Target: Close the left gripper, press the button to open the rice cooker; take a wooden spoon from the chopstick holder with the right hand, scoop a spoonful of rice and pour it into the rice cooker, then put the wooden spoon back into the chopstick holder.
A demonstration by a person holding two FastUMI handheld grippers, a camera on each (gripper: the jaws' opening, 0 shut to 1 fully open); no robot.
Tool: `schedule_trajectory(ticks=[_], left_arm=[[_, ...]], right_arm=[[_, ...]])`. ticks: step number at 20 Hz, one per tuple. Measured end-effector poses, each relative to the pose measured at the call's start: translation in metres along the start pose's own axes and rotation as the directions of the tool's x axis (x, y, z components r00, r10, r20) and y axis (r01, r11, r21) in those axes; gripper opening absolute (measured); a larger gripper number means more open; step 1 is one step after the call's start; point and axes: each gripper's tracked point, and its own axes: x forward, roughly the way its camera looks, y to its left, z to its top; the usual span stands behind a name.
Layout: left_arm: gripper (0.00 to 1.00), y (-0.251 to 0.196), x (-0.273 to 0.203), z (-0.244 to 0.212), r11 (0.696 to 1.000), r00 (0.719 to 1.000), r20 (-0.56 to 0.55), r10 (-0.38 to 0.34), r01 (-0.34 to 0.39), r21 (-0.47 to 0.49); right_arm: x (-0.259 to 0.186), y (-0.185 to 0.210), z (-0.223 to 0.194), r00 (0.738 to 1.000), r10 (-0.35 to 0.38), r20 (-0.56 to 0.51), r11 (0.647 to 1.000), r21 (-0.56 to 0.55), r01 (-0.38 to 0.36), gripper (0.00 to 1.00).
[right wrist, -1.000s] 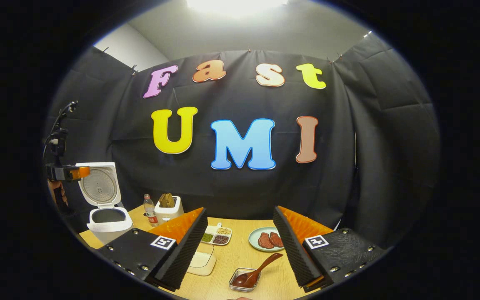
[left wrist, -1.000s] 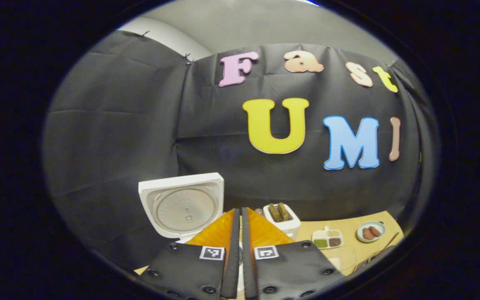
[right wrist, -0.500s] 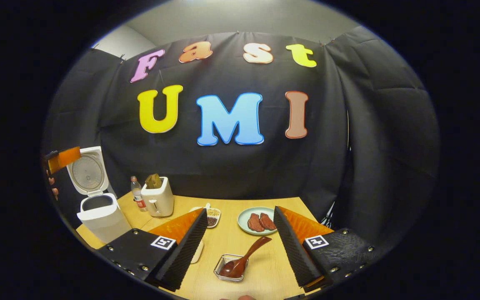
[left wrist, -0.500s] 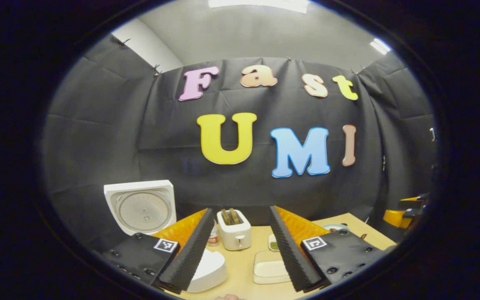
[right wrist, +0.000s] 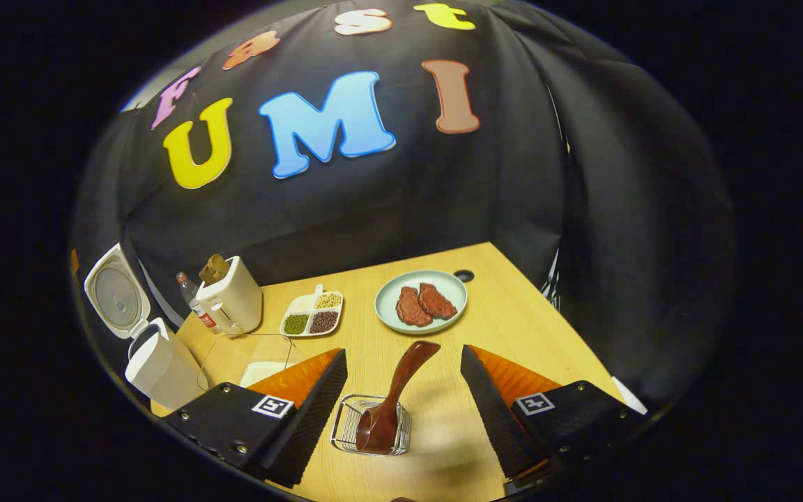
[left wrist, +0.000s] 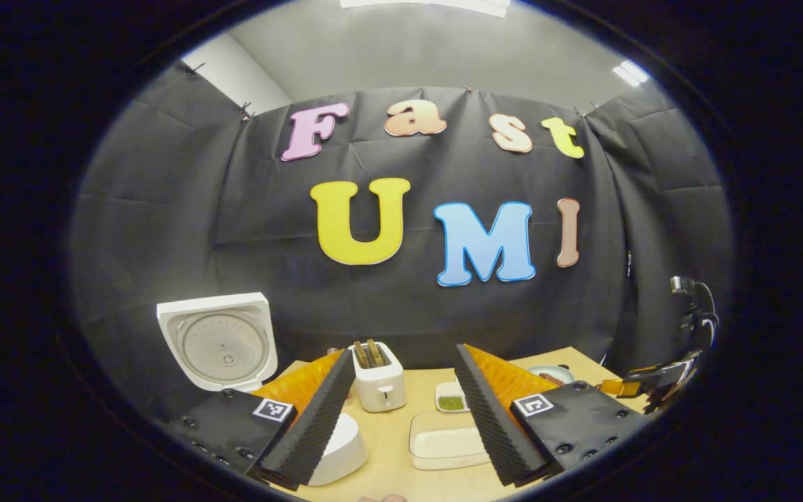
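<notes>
- now that the rice cooker point(right wrist: 147, 348) stands with its lid point(left wrist: 217, 341) swung up, the button press looks finished, and the left gripper point(left wrist: 401, 425), whose fingers were pressed together a second ago, has spread them wide and holds nothing.
- in the left gripper view the camera has pulled back and turned right over that second, so the cooker's lid now sits off to the left and the toaster point(left wrist: 379, 376) shows between the fingers; i judge this hand is retiring from the job.
- the right gripper point(right wrist: 401, 411) has tipped downward and come closer to the wooden spoon point(right wrist: 398, 397), which stands bowl-down in the wire chopstick holder point(right wrist: 370, 434) with its handle leaning up and to the right.
- its fingers are wide apart, one either side of the spoon and not touching it, so the pick-up is not yet made.
- the container of rice point(right wrist: 262, 369) lies just left of the holder, partly behind the left finger; the cooker stands further left, near the table's point(right wrist: 513, 328) edge.
- next comes closing on the handle, where a slanted grip could tip the light holder.
</notes>
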Motion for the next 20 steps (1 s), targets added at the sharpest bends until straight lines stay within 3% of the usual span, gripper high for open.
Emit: schedule_trajectory(ticks=[5, 7, 9, 12, 14, 15, 18, 20], left_arm=[[0.99, 0.005, 0.005, -0.012, 1.000, 0.999, -0.037, 0.021, -0.021, -0.004], [0.99, 0.007, 0.006, -0.013, 1.000, 0.999, -0.043, 0.030, -0.030, -0.006], [0.99, 0.010, 0.005, -0.013, 0.999, 0.998, -0.048, 0.042, -0.042, -0.004], [0.99, 0.013, 0.004, -0.020, 0.998, 0.997, -0.058, 0.055, -0.055, -0.004], [0.99, 0.016, 0.003, -0.019, 0.998, 0.997, -0.058, 0.058, -0.058, -0.007], [0.99, 0.016, 0.002, -0.019, 0.998, 0.997, -0.055, 0.060, -0.060, -0.008], [0.99, 0.015, 0.000, -0.017, 0.998, 0.997, -0.051, 0.058, -0.059, -0.016], [0.99, 0.012, -0.001, -0.015, 0.999, 0.998, -0.044, 0.049, -0.050, -0.022]], right_arm=[[0.050, -0.011, -0.027, 0.994, -0.015, -0.111, 0.998, 0.060, 0.021, 0.99], [0.072, -0.008, -0.033, 0.989, -0.004, -0.146, 0.995, 0.098, 0.018, 0.84], [0.085, -0.001, -0.041, 0.981, 0.025, -0.193, 0.990, 0.144, 0.003, 0.87], [0.100, -0.005, -0.046, 0.977, 0.031, -0.213, 0.986, 0.164, 0.004, 0.64], [0.086, 0.005, -0.038, 0.974, 0.074, -0.214, 0.978, 0.206, -0.029, 0.32], [0.084, 0.010, -0.038, 0.975, 0.098, -0.202, 0.976, 0.210, -0.054, 0.32], [0.064, 0.024, -0.033, 0.974, 0.137, -0.182, 0.977, 0.186, -0.103, 0.13], [0.054, 0.032, -0.026, 0.979, 0.140, -0.146, 0.984, 0.134, -0.121, 0.13]])
